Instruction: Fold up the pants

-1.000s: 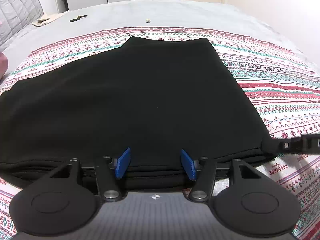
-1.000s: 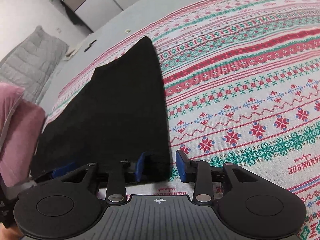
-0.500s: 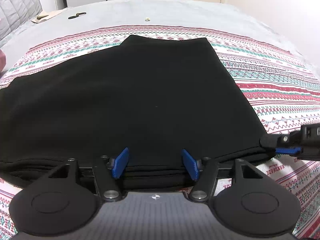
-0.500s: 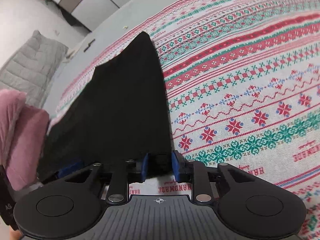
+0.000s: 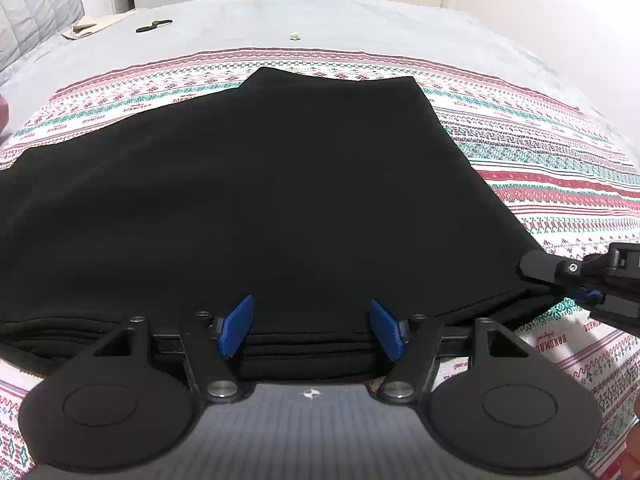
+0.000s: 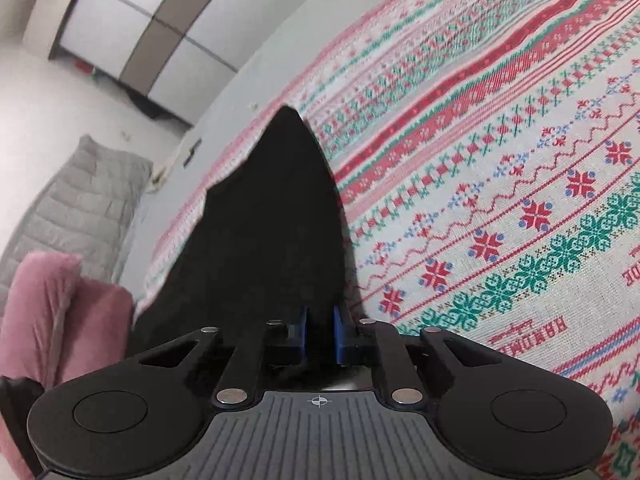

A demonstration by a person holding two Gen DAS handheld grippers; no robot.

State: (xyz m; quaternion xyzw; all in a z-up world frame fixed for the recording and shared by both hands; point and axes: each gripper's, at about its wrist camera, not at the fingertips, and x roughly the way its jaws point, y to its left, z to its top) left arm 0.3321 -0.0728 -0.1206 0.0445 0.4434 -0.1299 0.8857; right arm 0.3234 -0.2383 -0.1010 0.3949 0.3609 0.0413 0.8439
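From my seat the black pants (image 5: 280, 208) run off the left edge of the left wrist view, so I cannot see where they end on that side; the right wrist picture is smeared with motion, and the fabric reads as one dark mass with no seams to pick out; the pants lie folded in layers on a patterned blanket (image 5: 540, 152) spread over a grey bed (image 5: 320, 16), their long axis running left to right across the left view, the stacked near edge facing my tongs; a pink cushion (image 6: 52, 320) sits beside the bed, a small dark object (image 5: 154, 26) far off on it; the left tongs (image 5: 312, 330) are opening, pads straddling the near edge without pressing; the right tongs (image 6: 320, 334) are closing, clenched on the pants' right corner.
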